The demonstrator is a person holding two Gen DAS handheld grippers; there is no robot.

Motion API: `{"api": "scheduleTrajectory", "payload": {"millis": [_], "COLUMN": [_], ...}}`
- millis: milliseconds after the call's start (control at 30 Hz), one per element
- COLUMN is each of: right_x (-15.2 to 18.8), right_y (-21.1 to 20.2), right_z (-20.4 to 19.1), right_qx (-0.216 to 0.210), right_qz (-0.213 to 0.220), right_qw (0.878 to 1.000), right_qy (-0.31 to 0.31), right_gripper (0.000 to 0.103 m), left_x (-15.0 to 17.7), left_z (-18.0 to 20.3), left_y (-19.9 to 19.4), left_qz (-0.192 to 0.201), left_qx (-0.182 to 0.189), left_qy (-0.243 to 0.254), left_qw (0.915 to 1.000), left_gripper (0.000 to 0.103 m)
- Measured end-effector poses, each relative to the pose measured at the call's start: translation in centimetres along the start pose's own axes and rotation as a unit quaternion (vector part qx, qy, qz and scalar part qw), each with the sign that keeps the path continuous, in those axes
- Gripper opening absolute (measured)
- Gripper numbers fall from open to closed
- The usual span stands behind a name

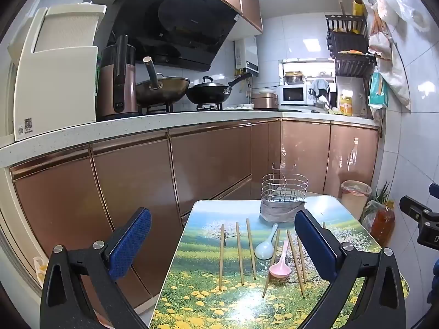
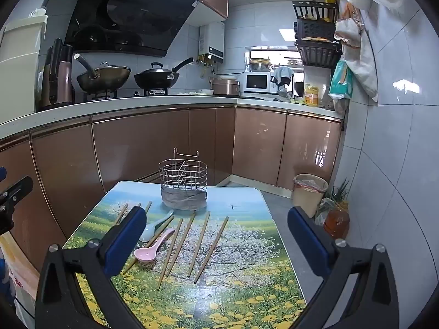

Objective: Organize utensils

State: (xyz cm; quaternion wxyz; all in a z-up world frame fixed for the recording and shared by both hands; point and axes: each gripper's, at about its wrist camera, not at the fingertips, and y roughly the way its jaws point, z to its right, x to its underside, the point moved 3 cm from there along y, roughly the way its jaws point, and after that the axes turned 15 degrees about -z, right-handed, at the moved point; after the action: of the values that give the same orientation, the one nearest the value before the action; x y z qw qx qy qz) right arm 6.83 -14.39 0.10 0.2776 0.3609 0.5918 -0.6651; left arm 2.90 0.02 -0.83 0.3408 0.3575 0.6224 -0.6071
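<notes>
In the left wrist view, the left gripper (image 1: pixel 222 242) is seen with its fingers spread wide and nothing between them. On the worktop (image 1: pixel 208 208), the chopsticks (image 1: pixel 239 252), the white spoon (image 1: pixel 265 244) and the pink spoon (image 1: pixel 280 266) are laid loose in front of the wire holder (image 1: pixel 282 192). Nothing is seen inside the holder, so the sorting is judged as not yet begun.

In the right wrist view, the right gripper (image 2: pixel 216 237) is also held with fingers spread and empty, above the worktop. At least 6 chopsticks can be counted, and both spoons are left to be placed in the holder.
</notes>
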Motion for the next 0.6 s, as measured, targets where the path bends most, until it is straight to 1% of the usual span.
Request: {"api": "scheduleTrajectory", "payload": {"millis": [100, 133, 167, 200, 233, 267, 300, 367, 467, 600], "right_x": [0.0, 0.0, 0.0, -0.1, -0.3, -0.5, -0.6, -0.6, -0.2, -0.3], "right_y": [0.0, 0.1, 0.1, 0.1, 0.1, 0.1, 0.1, -0.2, -0.1, -0.1], "right_z": [0.0, -0.1, -0.1, 0.0, 0.8, 1.1, 1.4, 2.0, 1.0, 0.8], "right_qx": [-0.002, -0.003, -0.004, -0.005, -0.005, -0.005, -0.005, -0.004, 0.000, 0.001], "right_qz": [0.000, 0.000, -0.001, -0.002, -0.003, -0.003, -0.003, 0.000, 0.001, 0.002], "right_qw": [1.000, 1.000, 1.000, 1.000, 1.000, 1.000, 1.000, 1.000, 1.000, 1.000], "right_qy": [0.000, 0.000, 0.000, 0.000, 0.001, 0.002, 0.002, 0.003, 0.000, -0.004], "right_gripper": [0.103, 0.103, 0.103, 0.103, 0.103, 0.103, 0.103, 0.103, 0.103, 0.103], "left_x": [0.1, -0.2, -0.3, 0.0, -0.1, -0.1, -0.2, -0.1, -0.2, -0.2], "left_z": [-0.2, 0.1, 0.1, 0.7, 0.8, 0.2, 0.4, 0.3, 0.3, 0.2], "left_y": [0.0, 0.6, 0.7, 1.0, 1.1, 0.8, 1.2, 0.8, 0.3, 0.1], "left_qz": [-0.004, -0.014, -0.014, -0.016, -0.015, -0.010, -0.012, -0.003, 0.006, 0.015], "left_qx": [0.002, -0.002, -0.003, -0.010, -0.009, -0.003, -0.006, -0.007, -0.008, -0.010], "left_qy": [-0.002, 0.003, 0.003, 0.013, 0.013, 0.007, 0.008, 0.006, 0.003, 0.004], "left_qw": [1.0000, 0.9999, 0.9999, 0.9997, 0.9998, 0.9999, 0.9999, 1.0000, 0.9999, 0.9998], "left_gripper": [0.103, 0.103, 0.103, 0.103, 0.103, 0.103, 0.103, 0.103, 0.103, 0.103]}}
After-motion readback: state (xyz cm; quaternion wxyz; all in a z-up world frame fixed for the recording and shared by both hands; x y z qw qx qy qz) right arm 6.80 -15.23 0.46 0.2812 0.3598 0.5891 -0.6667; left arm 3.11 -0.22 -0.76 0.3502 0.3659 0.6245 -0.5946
